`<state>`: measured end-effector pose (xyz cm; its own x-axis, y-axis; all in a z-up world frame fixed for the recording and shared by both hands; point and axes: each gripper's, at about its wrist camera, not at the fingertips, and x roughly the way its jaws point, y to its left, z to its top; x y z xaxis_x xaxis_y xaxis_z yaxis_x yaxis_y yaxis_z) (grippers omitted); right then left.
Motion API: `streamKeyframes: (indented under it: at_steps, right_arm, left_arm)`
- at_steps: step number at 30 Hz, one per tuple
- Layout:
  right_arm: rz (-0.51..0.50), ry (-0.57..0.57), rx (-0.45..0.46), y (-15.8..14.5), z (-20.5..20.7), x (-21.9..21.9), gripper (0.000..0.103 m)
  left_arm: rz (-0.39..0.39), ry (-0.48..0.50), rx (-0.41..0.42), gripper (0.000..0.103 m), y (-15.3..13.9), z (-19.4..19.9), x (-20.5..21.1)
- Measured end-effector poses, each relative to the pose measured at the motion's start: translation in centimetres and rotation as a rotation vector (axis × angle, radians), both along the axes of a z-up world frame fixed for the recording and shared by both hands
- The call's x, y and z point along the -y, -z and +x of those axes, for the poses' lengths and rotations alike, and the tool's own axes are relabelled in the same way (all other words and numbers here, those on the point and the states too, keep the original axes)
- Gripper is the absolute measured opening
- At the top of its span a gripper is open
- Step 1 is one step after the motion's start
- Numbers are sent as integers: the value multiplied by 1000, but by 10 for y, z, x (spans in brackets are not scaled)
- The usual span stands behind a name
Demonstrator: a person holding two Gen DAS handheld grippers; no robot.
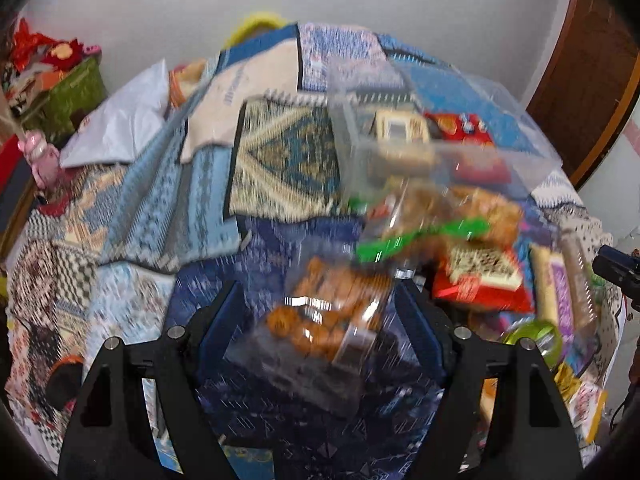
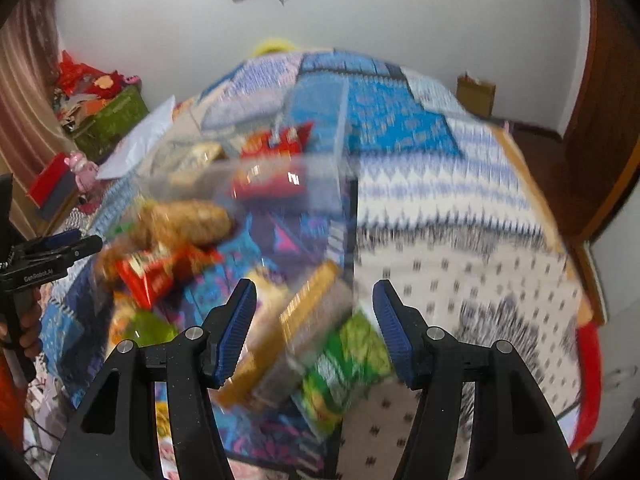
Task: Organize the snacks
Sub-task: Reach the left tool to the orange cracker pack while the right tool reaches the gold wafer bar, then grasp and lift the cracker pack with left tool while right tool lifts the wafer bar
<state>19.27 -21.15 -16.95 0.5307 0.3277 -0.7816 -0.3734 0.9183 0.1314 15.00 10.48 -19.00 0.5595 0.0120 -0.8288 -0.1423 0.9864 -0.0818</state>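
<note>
Left wrist view: left gripper (image 1: 320, 312) gapes, empty, over a clear cookie packet (image 1: 320, 320) near the clear bin (image 1: 400, 120); right gripper (image 2: 314, 328) half-open over biscuit packs (image 2: 304, 340); crinkly, light, crushable, so pinch sealed edges.

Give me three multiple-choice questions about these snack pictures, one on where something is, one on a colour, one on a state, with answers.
1. What lies between the left gripper's fingers?
A. a clear pack of orange-brown snacks
B. a green tape roll
C. a pink toy

2. What colour are the right gripper's finger pads?
A. red
B. blue
C. yellow

3. How does the clear plastic bin stand?
A. lidded and empty
B. open, with snack packs inside
C. upside down

Answers: 1 A, the snack pack sits framed by both fingers. 2 B, both ribbed pads show blue. 3 B, a red pack shows inside, with no lid.
</note>
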Motion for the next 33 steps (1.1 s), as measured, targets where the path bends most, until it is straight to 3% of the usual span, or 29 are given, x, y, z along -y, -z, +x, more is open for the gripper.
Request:
streamKeyframes:
  at_steps: [6, 10, 14, 20, 27, 33]
  right_arm:
    - [-27, 1, 2, 6, -9, -1, 58]
    - [5, -9, -4, 5, -10, -3, 57]
    - [8, -35, -65, 19, -6, -12, 48]
    - [13, -27, -65, 24, -4, -15, 50]
    - [47, -4, -86, 25, -3, -7, 48]
    - [39, -3, -96, 25, -6, -5, 48]
  left_arm:
    - [-7, -7, -39, 79, 23, -2, 1]
    - [12, 6, -37, 81, 29, 1, 3]
    - [-5, 1, -39, 83, 36, 7, 1]
    - [-11, 0, -9, 83, 40, 6, -1]
    - [-33, 4, 10, 66, 33, -6, 0]
    - [-10, -5, 30, 62, 27, -26, 4]
